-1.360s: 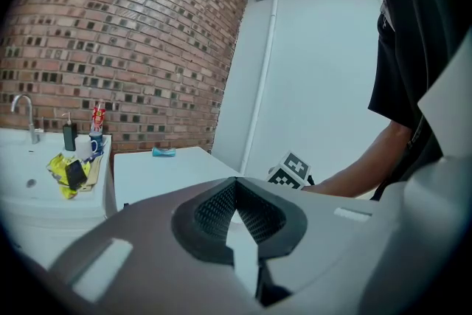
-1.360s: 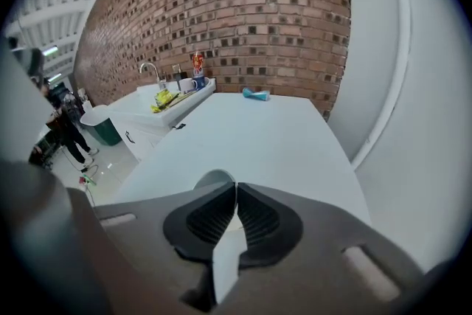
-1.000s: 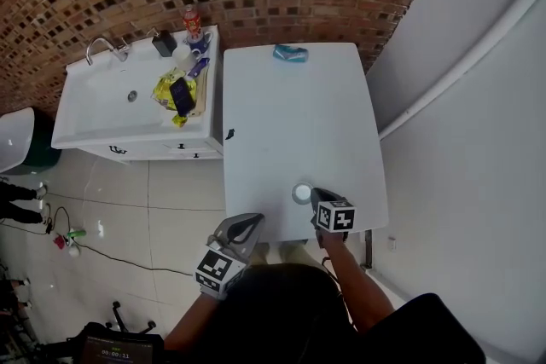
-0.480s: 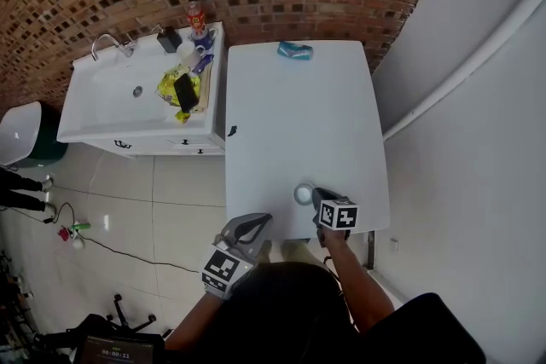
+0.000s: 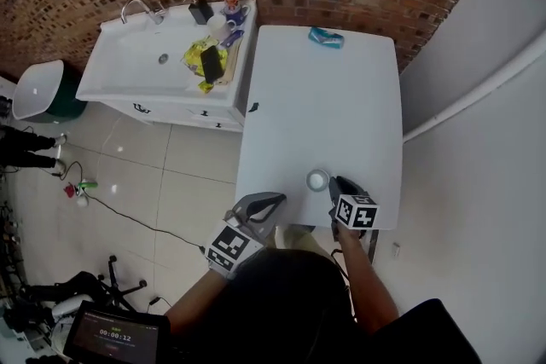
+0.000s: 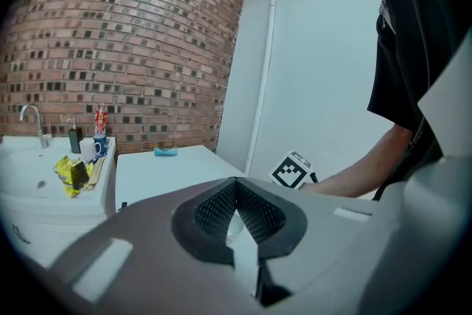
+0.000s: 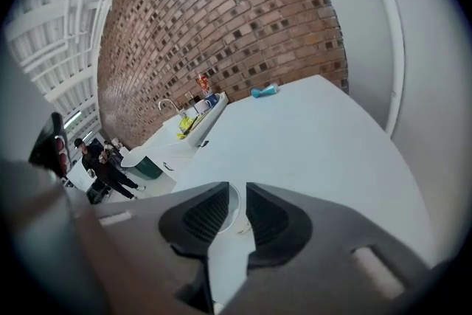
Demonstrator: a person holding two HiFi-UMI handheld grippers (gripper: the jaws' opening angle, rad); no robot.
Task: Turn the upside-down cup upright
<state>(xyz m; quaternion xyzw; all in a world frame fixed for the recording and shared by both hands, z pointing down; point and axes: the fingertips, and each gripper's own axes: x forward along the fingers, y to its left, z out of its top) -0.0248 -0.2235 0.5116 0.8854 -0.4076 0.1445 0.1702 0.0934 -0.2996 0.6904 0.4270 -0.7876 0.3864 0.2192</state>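
Cup (image 5: pixel 317 180) sat near table (image 5: pixel 324 89) near edge. My right gripper (image 5: pixel 339 186) just beside it, jaws narrowly apart, empty. Left gripper (image 5: pixel 270 201) closed, idle. Risk: the 2 jaws, too narrow, could shove cup off edge.

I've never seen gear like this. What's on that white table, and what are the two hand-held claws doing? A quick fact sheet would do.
Setting: white table beside a sink counter, brick wall behind
Cup: small white cup near the table's near edge; which end is up is unclear
Right gripper: jaws slightly apart, just right of the cup, holding nothing
Left gripper: jaws together, empty, left of the cup
Other item: blue object at the table's far end
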